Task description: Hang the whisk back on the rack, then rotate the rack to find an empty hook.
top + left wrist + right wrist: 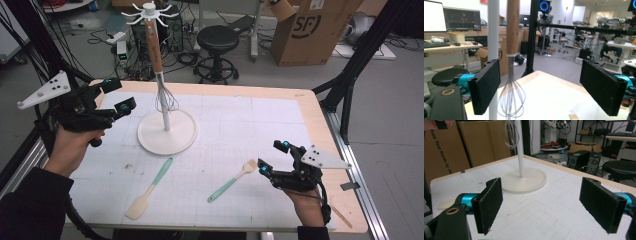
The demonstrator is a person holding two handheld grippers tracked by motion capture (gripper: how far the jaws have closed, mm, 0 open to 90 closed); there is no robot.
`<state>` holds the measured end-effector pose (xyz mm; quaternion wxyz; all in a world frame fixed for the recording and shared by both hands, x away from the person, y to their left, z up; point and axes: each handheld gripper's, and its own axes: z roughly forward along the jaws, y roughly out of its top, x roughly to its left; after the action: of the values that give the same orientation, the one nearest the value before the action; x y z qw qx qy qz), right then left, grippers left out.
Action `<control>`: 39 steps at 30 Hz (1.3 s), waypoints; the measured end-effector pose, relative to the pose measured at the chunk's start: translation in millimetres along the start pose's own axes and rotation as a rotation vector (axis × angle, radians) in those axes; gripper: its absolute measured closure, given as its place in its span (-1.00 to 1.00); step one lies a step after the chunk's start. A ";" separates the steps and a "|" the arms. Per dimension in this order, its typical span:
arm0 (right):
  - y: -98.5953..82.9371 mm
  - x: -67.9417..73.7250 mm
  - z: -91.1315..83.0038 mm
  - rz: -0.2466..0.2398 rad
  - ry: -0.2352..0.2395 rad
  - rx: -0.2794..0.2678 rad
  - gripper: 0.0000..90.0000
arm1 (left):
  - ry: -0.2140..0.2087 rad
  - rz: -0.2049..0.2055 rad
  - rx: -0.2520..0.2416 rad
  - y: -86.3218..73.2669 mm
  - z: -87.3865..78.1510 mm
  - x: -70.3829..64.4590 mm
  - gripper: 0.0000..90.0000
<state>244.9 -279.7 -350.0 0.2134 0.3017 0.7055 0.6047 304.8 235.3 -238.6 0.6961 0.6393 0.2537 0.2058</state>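
Observation:
A white rack (167, 134) with a round base and a hooked top stands at the mat's back left. A whisk (162, 97) with a wooden handle hangs from it beside the pole. My left gripper (119, 95) is open just left of the whisk, at the height of its wires. In the left gripper view the whisk (511, 98) hangs ahead of the left gripper (546, 87), near its left jaw and beside the pole (493, 37). My right gripper (271, 157) is open and empty at the front right, just right of the brush (231, 181). In the right gripper view, the right gripper (546, 205) faces the rack base (524, 180).
A teal-handled spatula (150, 190) lies at the front left of the white mat (240, 125), and its blade (445, 205) appears in the right gripper view. A black stool (217, 45), a cardboard box (310, 30) and cables are on the floor behind the table.

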 end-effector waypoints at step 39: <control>4.5 2.9 -3.8 -0.023 0.025 0.013 -0.61 | -0.092 0.062 -0.001 50.8 57.2 -3.9 0.99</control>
<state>241.0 -280.1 -344.8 0.2097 0.2873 0.7155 0.6013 338.9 193.0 -184.7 0.7007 0.6552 0.2015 0.1979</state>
